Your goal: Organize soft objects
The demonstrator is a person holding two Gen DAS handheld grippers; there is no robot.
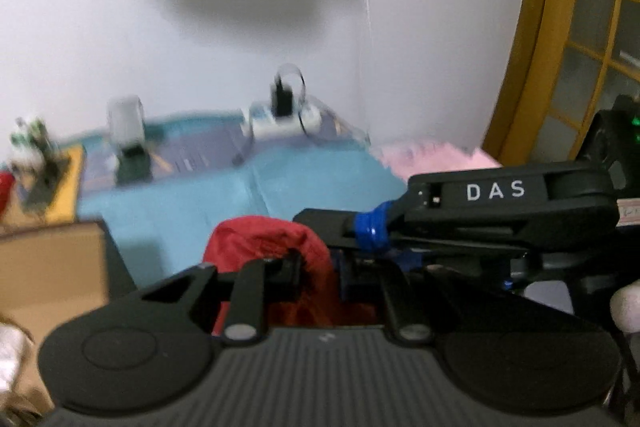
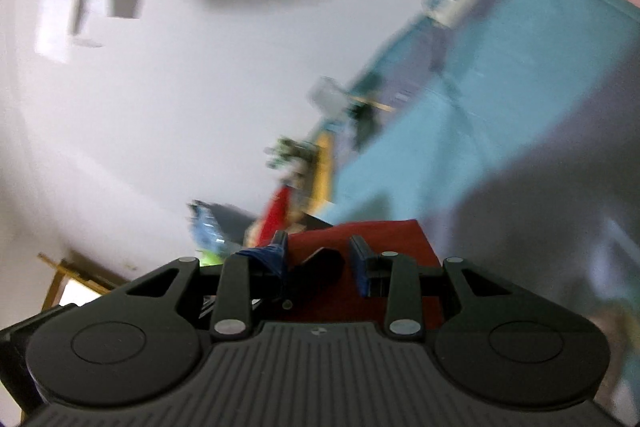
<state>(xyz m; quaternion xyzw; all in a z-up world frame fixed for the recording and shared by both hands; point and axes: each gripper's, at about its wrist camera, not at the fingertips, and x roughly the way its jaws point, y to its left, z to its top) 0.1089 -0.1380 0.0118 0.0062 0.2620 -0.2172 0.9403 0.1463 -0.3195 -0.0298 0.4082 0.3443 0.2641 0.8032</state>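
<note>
The red cloth [image 1: 276, 247] hangs bunched above the blue table cover [image 1: 192, 203], pinched in the left gripper [image 1: 316, 275], whose fingers are closed on its fold, likely keeping it off the surface for folding. The right gripper [image 2: 320, 259] comes in from the side with its fingers apart, straddling the cloth's edge, not yet clamped. A cardboard box [image 1: 52, 267] sits just left, a possible drop spot. A power strip [image 1: 280, 119] and clutter line the far wall, too blurred to read.
</note>
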